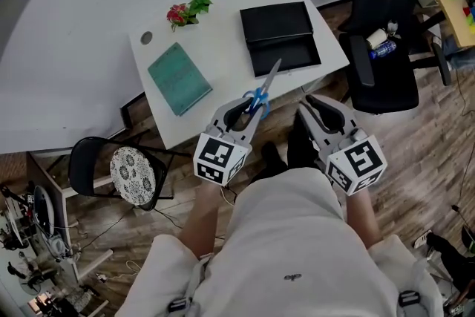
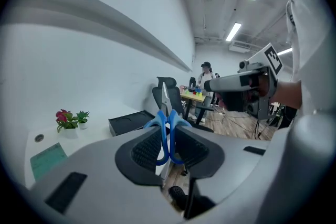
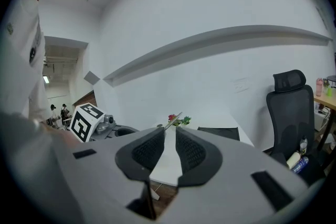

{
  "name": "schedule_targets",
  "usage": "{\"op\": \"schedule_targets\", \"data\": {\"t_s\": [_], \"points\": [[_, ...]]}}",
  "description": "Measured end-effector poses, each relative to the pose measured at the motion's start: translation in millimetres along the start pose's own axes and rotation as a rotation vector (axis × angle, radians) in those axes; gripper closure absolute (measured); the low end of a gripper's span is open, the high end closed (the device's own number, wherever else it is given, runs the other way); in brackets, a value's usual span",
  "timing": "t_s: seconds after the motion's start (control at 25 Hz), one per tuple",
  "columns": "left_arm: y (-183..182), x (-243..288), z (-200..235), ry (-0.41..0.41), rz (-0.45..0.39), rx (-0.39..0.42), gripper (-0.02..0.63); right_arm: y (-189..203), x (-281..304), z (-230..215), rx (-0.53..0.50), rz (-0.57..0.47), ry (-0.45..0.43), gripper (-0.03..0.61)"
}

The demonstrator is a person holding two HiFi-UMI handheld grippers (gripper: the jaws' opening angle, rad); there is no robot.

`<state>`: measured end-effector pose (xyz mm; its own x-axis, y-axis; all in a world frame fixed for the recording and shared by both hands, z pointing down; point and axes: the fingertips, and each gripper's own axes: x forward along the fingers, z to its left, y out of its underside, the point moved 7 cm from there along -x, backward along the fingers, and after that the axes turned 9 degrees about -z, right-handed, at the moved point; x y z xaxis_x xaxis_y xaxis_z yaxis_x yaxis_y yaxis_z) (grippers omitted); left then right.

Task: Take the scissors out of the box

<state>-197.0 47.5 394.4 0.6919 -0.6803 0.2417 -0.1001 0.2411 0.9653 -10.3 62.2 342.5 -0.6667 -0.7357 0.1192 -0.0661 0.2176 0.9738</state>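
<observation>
Blue-handled scissors (image 1: 259, 96) are clamped by their handles in my left gripper (image 1: 249, 106), blades pointing up and away over the white table's (image 1: 223, 96) near edge. In the left gripper view the handles (image 2: 168, 131) sit pinched between the pads, blade tip raised. The black box (image 1: 280, 37) lies open on the table beyond; it also shows as a low black box (image 2: 130, 121). My right gripper (image 1: 312, 106) hovers beside the left, off the table's corner, its jaws slightly apart with nothing between them (image 3: 169, 147).
A green notebook (image 1: 179, 78) and a small potted plant (image 1: 189, 10) lie on the table's left part. A black office chair (image 1: 382, 26) stands to the right, a chair with a patterned cushion (image 1: 130, 174) at lower left. Wooden floor lies below.
</observation>
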Motion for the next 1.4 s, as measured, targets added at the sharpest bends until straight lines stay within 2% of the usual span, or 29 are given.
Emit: {"op": "schedule_targets", "data": {"t_s": [0.16,0.76,1.4], "points": [[-6.7,-14.6,0.9,-0.014,-0.048,-0.042,0.517,0.1,2.0,8.3,-0.012,-0.004,-0.007,0.512],[-46.3,-25.2,-8.3,-0.061,-0.203,-0.114,0.517,-4.0,5.7,14.6,-0.027,-0.02,-0.04,0.554],[-57.5,-28.8,-6.3,-0.049,-0.258,-0.136,0.517,-9.5,8.0,19.6,-0.04,-0.03,-0.035,0.572]]}}
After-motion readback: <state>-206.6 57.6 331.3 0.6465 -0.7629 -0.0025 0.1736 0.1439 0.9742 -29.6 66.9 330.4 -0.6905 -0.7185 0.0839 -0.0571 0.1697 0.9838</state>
